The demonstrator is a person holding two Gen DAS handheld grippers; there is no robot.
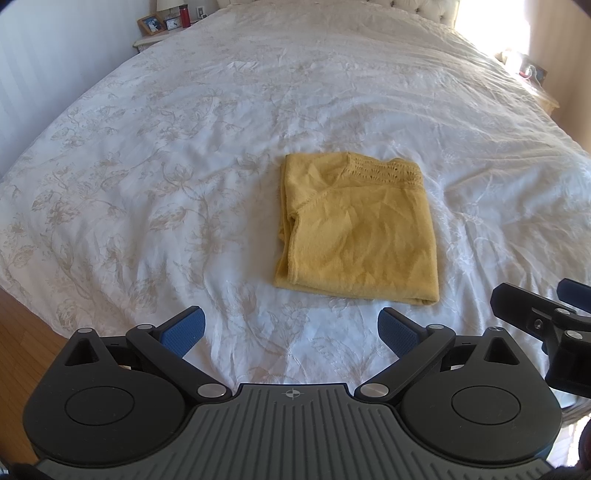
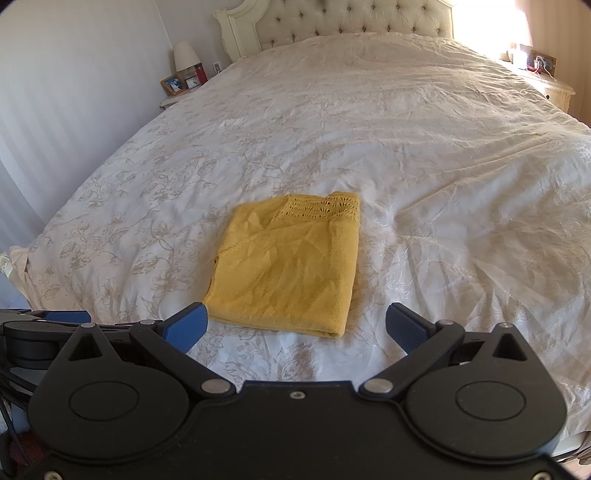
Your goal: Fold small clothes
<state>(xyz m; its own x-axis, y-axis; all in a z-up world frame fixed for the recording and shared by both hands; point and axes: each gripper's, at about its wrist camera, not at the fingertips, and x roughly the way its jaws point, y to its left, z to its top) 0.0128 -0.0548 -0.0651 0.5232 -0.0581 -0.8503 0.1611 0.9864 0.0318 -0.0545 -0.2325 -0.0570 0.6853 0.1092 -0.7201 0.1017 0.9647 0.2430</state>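
Observation:
A yellow knit garment [image 1: 362,229] lies folded into a flat rectangle on the white floral bedspread [image 1: 184,166], its lace-patterned edge at the far side. In the right wrist view the same garment [image 2: 291,266] sits just beyond the fingers. My left gripper [image 1: 291,330] is open, held back from the garment's near edge with nothing between its blue pads. My right gripper [image 2: 295,325] is open too, its pads on either side of the garment's near edge and held clear of it. The right gripper [image 1: 546,317] also shows at the right of the left wrist view.
A tufted headboard [image 2: 351,18] stands at the far end of the bed. A nightstand at the far left bears a lamp [image 2: 186,55], a photo frame [image 2: 173,85] and a red bottle [image 2: 200,75]. Another nightstand [image 2: 554,88] is at the far right. Wood floor [image 1: 22,332] lies at the left.

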